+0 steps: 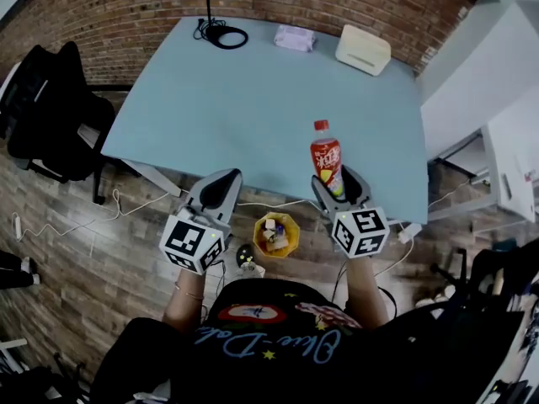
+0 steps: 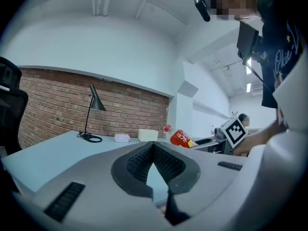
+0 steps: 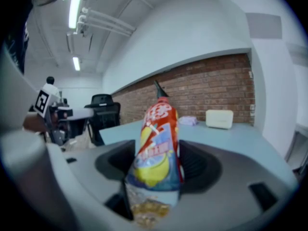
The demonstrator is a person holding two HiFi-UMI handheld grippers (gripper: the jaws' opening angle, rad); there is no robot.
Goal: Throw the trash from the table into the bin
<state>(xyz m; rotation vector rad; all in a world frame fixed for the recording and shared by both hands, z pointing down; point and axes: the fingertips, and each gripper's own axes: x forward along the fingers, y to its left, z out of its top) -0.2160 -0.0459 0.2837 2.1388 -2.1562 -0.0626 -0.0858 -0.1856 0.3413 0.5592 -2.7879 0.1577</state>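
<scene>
Right gripper (image 1: 338, 183) clamped low on red-labelled plastic drink bottle (image 1: 326, 152), left gripper (image 1: 221, 182) shut, empty; could topple loose before yellow bin (image 1: 292, 225), lower centre.

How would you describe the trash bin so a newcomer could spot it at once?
Find the pale blue table by the brick wall. On the wooden floor just off its near edge stands the bin. It alone down there is bright yellow, small and many-sided, with scraps in it.
</scene>
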